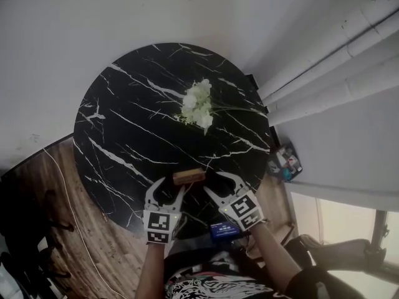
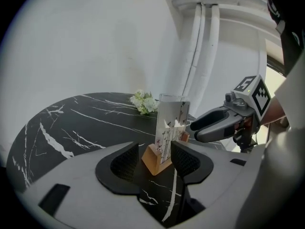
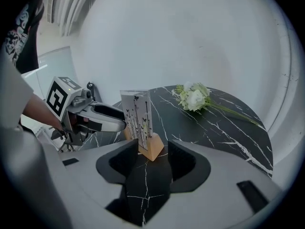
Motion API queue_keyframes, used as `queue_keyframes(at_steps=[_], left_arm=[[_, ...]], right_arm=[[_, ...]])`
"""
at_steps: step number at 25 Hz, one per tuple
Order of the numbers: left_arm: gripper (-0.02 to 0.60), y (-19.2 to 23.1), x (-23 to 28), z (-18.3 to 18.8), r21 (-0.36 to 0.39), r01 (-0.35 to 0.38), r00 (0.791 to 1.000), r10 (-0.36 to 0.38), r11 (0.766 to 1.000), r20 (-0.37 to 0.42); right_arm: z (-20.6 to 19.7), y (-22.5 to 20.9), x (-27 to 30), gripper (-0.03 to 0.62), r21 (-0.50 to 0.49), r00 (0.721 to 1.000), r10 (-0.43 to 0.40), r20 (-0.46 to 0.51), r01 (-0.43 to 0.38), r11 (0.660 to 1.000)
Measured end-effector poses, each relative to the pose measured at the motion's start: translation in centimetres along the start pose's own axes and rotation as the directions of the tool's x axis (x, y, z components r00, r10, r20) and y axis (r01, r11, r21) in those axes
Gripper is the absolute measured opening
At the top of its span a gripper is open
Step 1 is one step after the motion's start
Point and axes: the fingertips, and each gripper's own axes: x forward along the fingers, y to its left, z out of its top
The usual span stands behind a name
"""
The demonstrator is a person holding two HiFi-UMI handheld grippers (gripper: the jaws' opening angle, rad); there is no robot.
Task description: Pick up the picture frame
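Observation:
The picture frame (image 1: pixel 189 177), a clear panel printed with thin flowers and standing in a wooden wedge base, sits upright near the front edge of the round black marble table (image 1: pixel 124 136). My left gripper (image 1: pixel 169 192) stands open at its left end. In the left gripper view the base (image 2: pixel 153 159) lies between the pads (image 2: pixel 125 163) with gaps on both sides. My right gripper (image 1: pixel 221 187) is open at the other end. The right gripper view shows the base (image 3: pixel 151 149) just ahead of the jaws, untouched, under the panel (image 3: pixel 137 116).
A bunch of white flowers (image 1: pixel 198 104) lies at the table's far middle. White pipes (image 1: pixel 336 61) run along the wall at the right. A box of small items (image 1: pixel 285 162) sits on the wooden floor beside the table, and a cable trails at the left.

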Motion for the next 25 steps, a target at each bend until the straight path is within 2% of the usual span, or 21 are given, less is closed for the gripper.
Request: queue_keyframes(at_steps=[5,11,15,18,25], left_arm=[[0.241,0.1,1.2,-0.7,0.011,0.011,1.000,-0.011,1.000,-0.027],[0.245,-0.1,2.5,-1.3,-0.001,0.026,0.998,-0.026,1.000,-0.050],[0.245,-0.8,3.0,-1.3,0.034,0.053,0.997,-0.051,0.998,-0.054],[0.249,-1.0,3.4,-1.4,0.046,0.052,0.997,-0.049,0.998,-0.060],[0.247,-0.7,3.6,-1.4,-0.009,0.067,0.997,-0.067,0.998,-0.045]], right_arm=[[-0.4,0.0,1.5,0.172,-0.028,0.999,0.025,-0.040,-0.026,0.999],[-0.8,-0.3,3.7,0.173,0.004,0.998,0.053,-0.036,-0.053,0.999],[-1.1,0.1,4.7,0.173,-0.105,0.994,0.082,-0.077,-0.090,0.990],[-1.0,0.3,5.3,0.173,-0.103,0.991,0.106,-0.077,-0.113,0.988],[-1.5,0.6,6.1,0.175,-0.077,0.986,0.125,-0.108,-0.134,0.988]])
